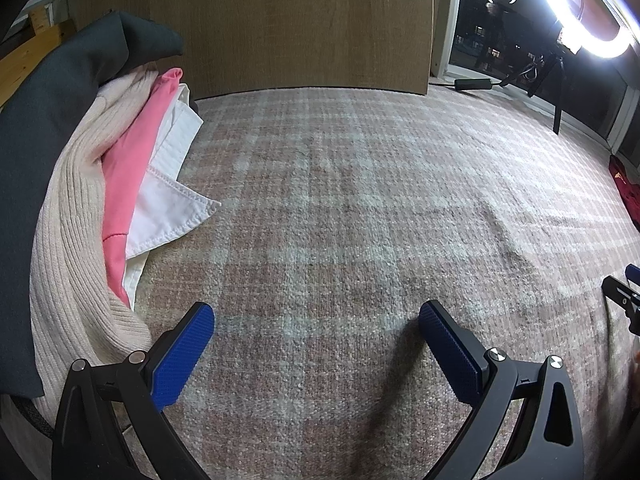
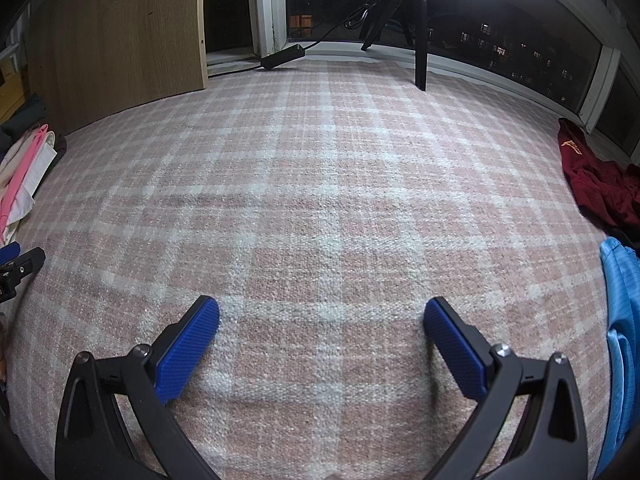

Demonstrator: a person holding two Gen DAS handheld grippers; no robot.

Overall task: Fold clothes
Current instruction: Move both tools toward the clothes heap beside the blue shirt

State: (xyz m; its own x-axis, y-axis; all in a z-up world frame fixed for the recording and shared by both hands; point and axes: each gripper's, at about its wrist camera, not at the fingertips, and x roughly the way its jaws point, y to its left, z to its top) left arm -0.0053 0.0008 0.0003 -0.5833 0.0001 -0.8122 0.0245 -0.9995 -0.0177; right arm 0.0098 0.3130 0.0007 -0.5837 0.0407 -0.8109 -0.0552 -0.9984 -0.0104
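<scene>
On my left camera the dark garment (image 1: 48,128) runs off the left edge, and the maroon garment (image 1: 626,188) is only a sliver at the right. On my right camera the blue garment (image 2: 620,320) is cut by the right edge; the maroon one's logo is unreadable.

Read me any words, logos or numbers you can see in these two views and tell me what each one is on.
Orange-yellow print on the crumpled dark red garment: it looks like a few letters, but too small and distorted to read.
Pile of dark grey, cream ribbed, pink and white clothes: no text visible.
Bright blue garment: no text visible.
Pink plaid blanket: no text.
</scene>
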